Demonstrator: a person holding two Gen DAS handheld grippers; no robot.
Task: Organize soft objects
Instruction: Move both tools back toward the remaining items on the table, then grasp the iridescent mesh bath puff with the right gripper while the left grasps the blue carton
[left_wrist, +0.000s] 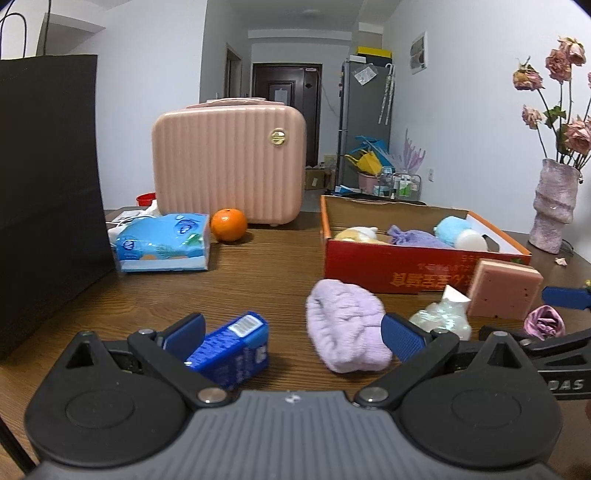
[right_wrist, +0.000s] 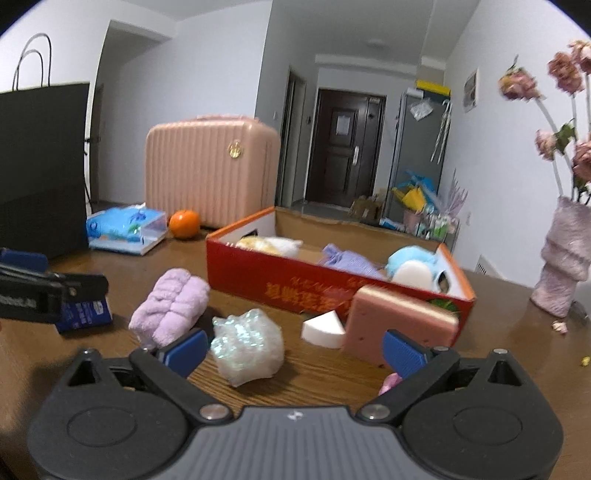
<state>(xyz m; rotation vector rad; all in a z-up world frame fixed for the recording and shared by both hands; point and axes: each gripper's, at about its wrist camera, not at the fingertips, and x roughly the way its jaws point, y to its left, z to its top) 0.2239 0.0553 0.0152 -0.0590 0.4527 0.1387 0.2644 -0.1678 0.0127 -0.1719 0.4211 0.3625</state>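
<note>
Wood-grain table fills the near room, with a hallway and dark door behind. On the far side stand a pink case, an orange and a tissue pack; a black bag stands at the left and a vase of faded roses at the right.

A red box holds soft things: a yellow plush, a purple pouch, a blue plush and a white ball. A pink sponge leans against its front wall, with a white wedge just beside it.

Left gripper hangs low over the table, jaws spread wide and gripping nothing; a lilac towel lies between its fingers near the right pad, and a blue carton sits by the left pad.

Right gripper is likewise spread and empty. A shiny white pouf rests on the table between its fingers, close to the left pad, not pinched. A small pink thing peeks out under the right finger.
</note>
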